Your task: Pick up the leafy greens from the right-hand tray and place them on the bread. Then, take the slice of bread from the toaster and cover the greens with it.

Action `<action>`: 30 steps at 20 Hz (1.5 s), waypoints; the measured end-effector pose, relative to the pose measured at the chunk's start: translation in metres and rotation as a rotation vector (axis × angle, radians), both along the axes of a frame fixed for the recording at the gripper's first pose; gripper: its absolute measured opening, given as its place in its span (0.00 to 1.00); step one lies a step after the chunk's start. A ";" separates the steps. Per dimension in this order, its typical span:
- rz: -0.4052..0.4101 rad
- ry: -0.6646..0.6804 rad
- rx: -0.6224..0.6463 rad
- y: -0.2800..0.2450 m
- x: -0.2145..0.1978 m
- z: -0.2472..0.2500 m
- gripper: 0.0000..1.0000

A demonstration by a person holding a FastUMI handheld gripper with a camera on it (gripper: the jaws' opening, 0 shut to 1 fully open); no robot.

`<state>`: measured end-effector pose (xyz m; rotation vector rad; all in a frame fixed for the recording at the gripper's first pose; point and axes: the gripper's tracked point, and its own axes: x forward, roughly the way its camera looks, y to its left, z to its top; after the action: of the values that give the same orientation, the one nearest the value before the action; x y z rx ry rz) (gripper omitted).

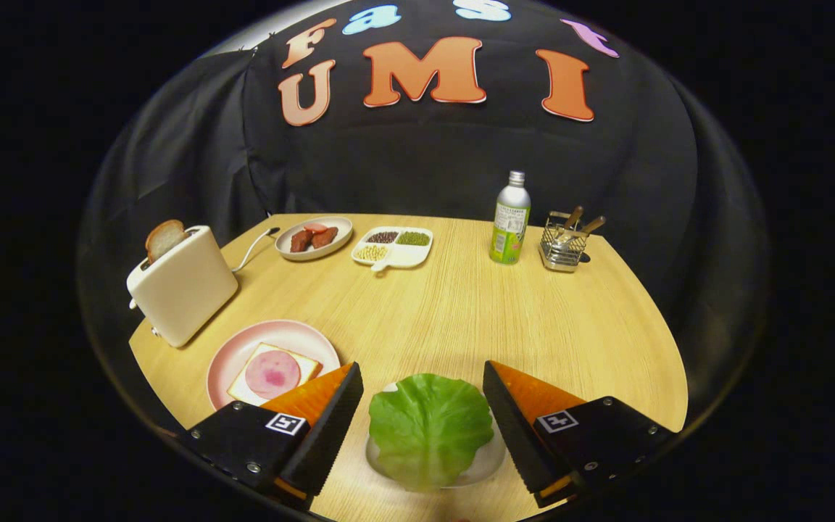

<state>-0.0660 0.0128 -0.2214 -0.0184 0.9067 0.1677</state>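
A green lettuce leaf [428, 428] lies on a small pale tray [486, 464] between my two fingers. My gripper [423, 380] is open, a finger on each side of the leaf, neither pressing on it. Left of the fingers a pink plate [240, 359] holds a bread slice [243, 391] topped with a round of pink ham [272, 373]. Beyond the plate stands a cream toaster [184, 290] with a second slice of bread [164, 239] sticking up out of its slot.
At the back of the wooden table [461, 312] are a plate of red meat pieces [314, 238], a divided dish of beans [393, 246], a green-labelled bottle [510, 220] and a wire basket of utensils [564, 243]. The toaster's cord [254, 246] trails toward the meat plate.
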 end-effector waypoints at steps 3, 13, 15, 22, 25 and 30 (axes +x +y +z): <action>0.026 0.072 -0.016 0.004 -0.011 -0.018 1.00; 0.030 0.238 -0.056 -0.004 -0.033 -0.070 0.93; 0.031 0.254 -0.051 -0.003 -0.036 -0.075 0.90; 0.056 0.247 -0.046 0.000 -0.037 -0.078 0.69; 0.068 0.225 -0.044 0.005 -0.036 -0.079 0.38; 0.039 0.200 -0.017 0.009 -0.035 -0.078 0.04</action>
<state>-0.1010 0.0214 -0.2991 -0.0361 1.1080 0.2008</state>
